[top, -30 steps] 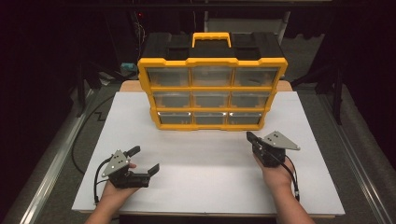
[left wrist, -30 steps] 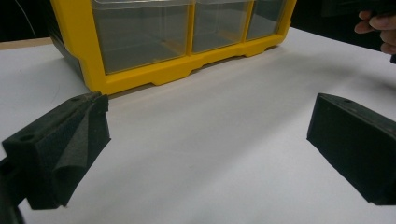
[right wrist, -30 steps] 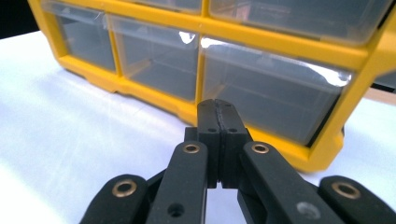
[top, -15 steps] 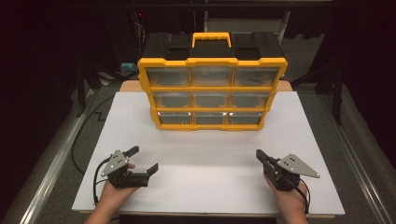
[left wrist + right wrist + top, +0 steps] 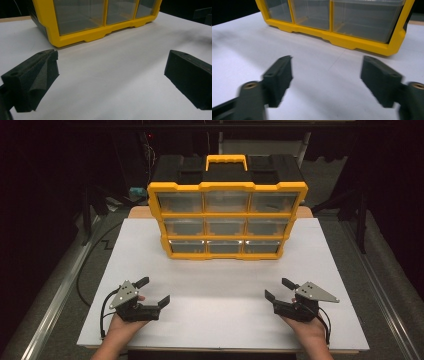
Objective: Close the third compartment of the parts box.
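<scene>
A yellow and black organizer box [image 5: 227, 215] with clear drawers and a yellow handle stands upright at the far middle of the white tabletop [image 5: 225, 285]. My left gripper [image 5: 153, 291] rests near the front left, open, with nothing between its jaws. In the left gripper view the left gripper [image 5: 112, 57] faces the box's bottom drawers [image 5: 82, 37] across bare white surface. My right gripper [image 5: 278, 289] sits near the front right, open; its jaws have just been opening and hold nothing. The right gripper [image 5: 327, 60] likewise looks at the box [image 5: 352, 41], well short of it.
A metal rail [image 5: 55, 300] runs along the table's left side, with a black cable [image 5: 90, 265] lying beside it. Dark stands and equipment surround the table behind the box. A wide stretch of white surface separates the two grippers.
The right hand has drawn back toward the front right of the table, and its jaws went from shut to wide open. The left gripper stayed where it was.
</scene>
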Tool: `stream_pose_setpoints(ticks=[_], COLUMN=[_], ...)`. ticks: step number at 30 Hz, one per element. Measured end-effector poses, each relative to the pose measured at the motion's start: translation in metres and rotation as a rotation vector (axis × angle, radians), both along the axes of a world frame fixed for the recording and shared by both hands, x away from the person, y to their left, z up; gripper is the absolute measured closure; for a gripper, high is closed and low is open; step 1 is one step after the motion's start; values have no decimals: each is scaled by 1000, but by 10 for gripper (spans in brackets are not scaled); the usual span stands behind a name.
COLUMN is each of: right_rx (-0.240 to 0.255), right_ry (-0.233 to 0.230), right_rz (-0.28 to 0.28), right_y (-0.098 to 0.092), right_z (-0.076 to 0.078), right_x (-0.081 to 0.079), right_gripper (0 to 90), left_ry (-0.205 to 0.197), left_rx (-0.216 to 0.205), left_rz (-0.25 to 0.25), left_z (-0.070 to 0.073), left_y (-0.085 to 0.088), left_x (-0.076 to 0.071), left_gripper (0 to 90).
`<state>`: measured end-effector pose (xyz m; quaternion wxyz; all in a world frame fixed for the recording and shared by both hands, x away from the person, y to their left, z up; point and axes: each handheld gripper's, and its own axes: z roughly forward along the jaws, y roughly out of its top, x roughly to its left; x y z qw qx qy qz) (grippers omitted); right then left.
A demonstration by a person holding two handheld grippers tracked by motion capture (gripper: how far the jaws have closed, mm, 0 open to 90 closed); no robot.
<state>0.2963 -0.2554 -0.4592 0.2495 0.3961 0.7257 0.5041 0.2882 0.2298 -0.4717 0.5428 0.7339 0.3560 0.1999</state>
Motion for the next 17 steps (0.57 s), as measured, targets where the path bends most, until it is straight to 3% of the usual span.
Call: stream_pose_setpoints(ticks=[2, 5, 10, 17], right_rx=[-3, 4, 55, 50], right_ry=[-2, -40, -111, -94], right_rz=[-14, -39, -69, -61], right_y=[1, 1, -11, -9], right_z=[1, 5, 14, 9], right_x=[0, -4, -12, -8], right_gripper=[112, 4, 0, 0], left_ry=[0, -1, -1, -2], left_rx=[-1, -5, 2, 8], left_rz=[2, 8, 5, 6], left_z=[0, 0, 0, 0], left_y=[0, 1, 0, 0], left_x=[0, 0, 1, 0], left_gripper=[4, 5, 4, 5])
